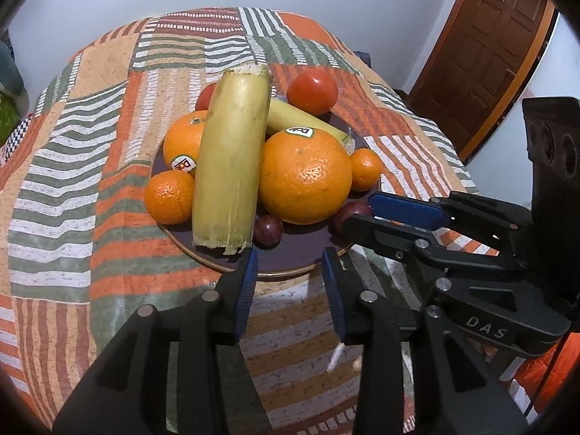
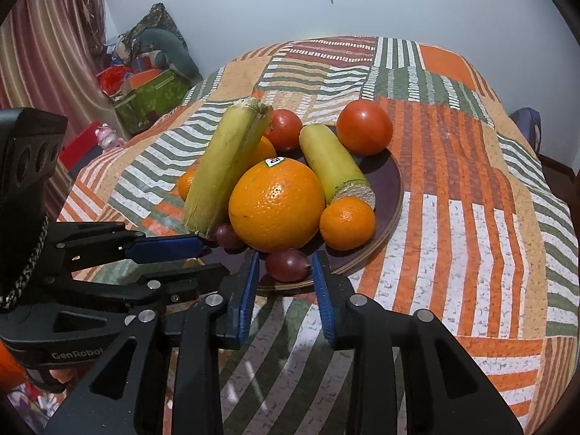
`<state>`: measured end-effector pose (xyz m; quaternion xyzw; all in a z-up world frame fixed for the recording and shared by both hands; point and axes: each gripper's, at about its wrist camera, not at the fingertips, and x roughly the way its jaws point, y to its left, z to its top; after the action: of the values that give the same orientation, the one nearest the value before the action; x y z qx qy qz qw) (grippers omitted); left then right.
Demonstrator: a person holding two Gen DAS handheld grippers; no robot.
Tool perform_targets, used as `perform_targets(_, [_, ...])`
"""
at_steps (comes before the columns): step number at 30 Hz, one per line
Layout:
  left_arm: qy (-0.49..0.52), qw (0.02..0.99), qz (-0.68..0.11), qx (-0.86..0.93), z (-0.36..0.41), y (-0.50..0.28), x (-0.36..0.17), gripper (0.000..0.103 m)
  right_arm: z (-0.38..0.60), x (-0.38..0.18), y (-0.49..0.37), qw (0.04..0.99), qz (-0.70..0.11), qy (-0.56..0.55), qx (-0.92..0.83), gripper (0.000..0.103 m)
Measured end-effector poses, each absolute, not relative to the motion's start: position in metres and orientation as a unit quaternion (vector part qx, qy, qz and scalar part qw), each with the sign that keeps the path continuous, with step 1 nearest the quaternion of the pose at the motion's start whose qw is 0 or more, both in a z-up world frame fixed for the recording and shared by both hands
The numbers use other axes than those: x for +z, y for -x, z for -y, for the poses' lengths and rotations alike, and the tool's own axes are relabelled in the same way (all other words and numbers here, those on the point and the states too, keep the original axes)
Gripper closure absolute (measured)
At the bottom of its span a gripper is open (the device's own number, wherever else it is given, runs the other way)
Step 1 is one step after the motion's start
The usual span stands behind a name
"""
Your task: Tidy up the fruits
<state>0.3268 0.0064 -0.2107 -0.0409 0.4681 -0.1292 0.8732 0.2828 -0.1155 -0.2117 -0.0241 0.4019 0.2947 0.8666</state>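
Dark purple round plate (image 1: 290, 257) is carrying: two large oranges (image 1: 305, 175), two small mandarins (image 1: 169, 197), two red tomatoes (image 1: 312, 88), two yellow-green cane pieces (image 1: 230, 156), two purple plums (image 2: 288, 264). Left gripper (image 1: 290, 264) and right gripper (image 2: 285, 264) are hovering released at its near rim.
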Motion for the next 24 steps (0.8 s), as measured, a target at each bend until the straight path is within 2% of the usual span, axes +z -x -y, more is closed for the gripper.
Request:
perform_targets(4, [0.028,0.882,-0.455,-0.120,-0.007,-0.318,-0.201,0.066,0.120,-0.206,-0.281,0.866,-0.403,0.016,0.294,0.073])
perform_targets(9, [0.033,0.906,-0.409,-0.105,-0.015,-0.294,-0.162,0.066,0.130,-0.180,-0.267,0.882,-0.376,0.012,0.283,0.073])
perform_targets(24, [0.035,0.975,-0.212,-0.064,-0.023,-0.155,-0.007,0.066,0.158,-0.047,-0.147,0.940,-0.204,0.001,0.273,0.073])
